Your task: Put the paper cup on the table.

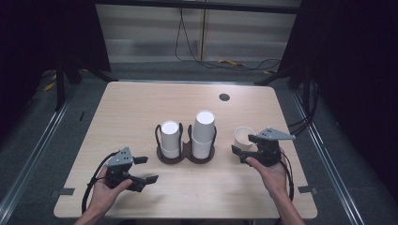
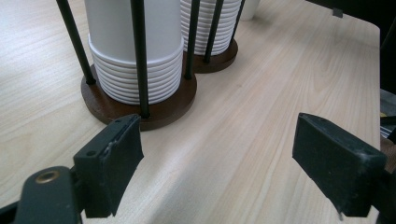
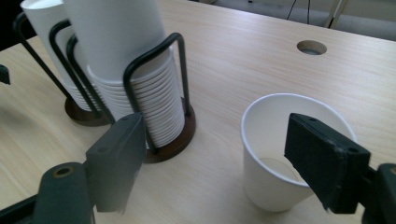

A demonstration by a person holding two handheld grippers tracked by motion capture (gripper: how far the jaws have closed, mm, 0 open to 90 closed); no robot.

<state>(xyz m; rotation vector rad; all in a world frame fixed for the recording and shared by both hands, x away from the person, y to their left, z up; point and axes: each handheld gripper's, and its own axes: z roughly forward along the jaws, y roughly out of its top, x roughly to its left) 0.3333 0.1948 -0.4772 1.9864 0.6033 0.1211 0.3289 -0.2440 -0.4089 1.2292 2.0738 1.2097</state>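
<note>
Both forearms reach in from below, the left gripper point(image 1: 144, 169) and right gripper point(image 1: 243, 146) with jaws apart.

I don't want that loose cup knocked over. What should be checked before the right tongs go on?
1. Loose paper cup upright, mouth up, on the table: ok.
2. Cup stands apart from the cup holder: ok.
3. Right tongs gripping the cup: not ok; one jaw stands in front of the rim, the other well to the side, nothing pressed.
4. Both stacks, the taller stack and the shorter stack, seated in the holder: ok.
5. Left tongs open and away from the cup: ok.
6. Cup empty: cannot tell fully.
</note>
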